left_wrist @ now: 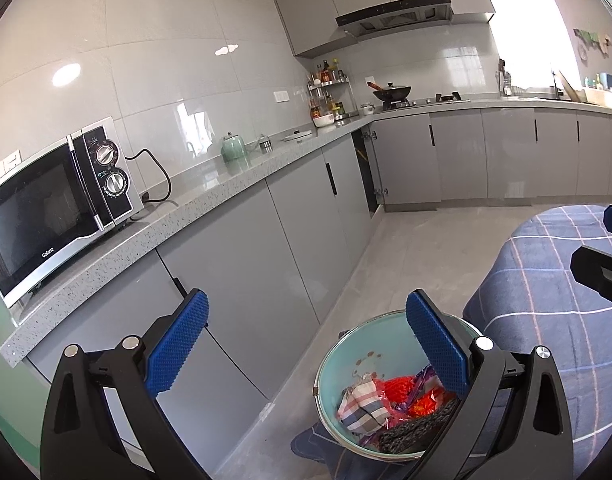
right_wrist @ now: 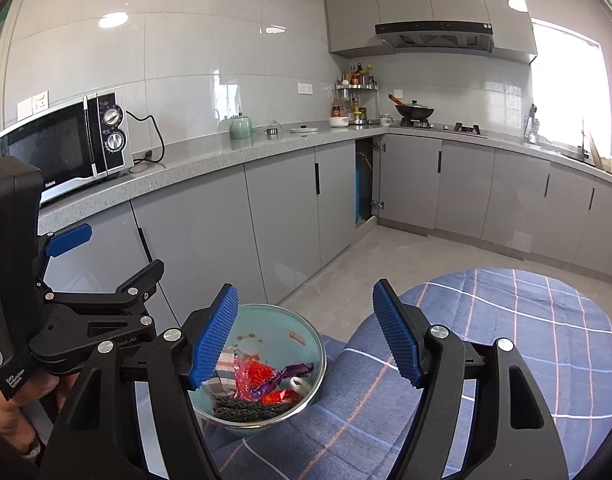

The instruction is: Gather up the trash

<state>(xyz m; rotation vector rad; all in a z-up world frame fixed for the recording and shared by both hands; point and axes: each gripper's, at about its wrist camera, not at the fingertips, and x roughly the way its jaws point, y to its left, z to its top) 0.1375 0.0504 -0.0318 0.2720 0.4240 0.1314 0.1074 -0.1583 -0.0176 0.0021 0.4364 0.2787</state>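
The bowl (right_wrist: 262, 364), pale teal inside with a metal rim, sits at the edge of a round table under a blue plaid tablecloth (right_wrist: 506, 340), and it already holds the trash (right_wrist: 266, 384): a checked cloth scrap, red netting, a purple wrapper and a dark ribbed strip lying across the near side. In the right wrist view the bowl lies at about 7 o'clock from centre, partly behind the left-side pad of the right gripper (right_wrist: 306, 336), whose jaws stand apart with nothing between them, no pad touching bowl or trash. In the left wrist view the same bowl (left_wrist: 346, 364) shows at about 5 o'clock, its right rim hidden behind the right-side pad of the left gripper (left_wrist: 306, 352), which is spread wide and grips nothing; that gripper also shows at 9 o'clock in the right wrist view, with part of a hand (right_wrist: 14, 412) beneath it. Beyond the bowl runs bare grey floor (right_wrist: 386, 272), then grey base cabinets (right_wrist: 282, 216) under a speckled countertop (right_wrist: 226, 156). On the counter stand a microwave (right_wrist: 66, 144) at 10 o'clock, a green kettle (right_wrist: 241, 126) toward 12 o'clock, a spice rack (right_wrist: 356, 96) in the corner, and a wok (right_wrist: 414, 111) on the hob below the range hood (right_wrist: 434, 34). One corner cabinet door (right_wrist: 378, 180) stands open.
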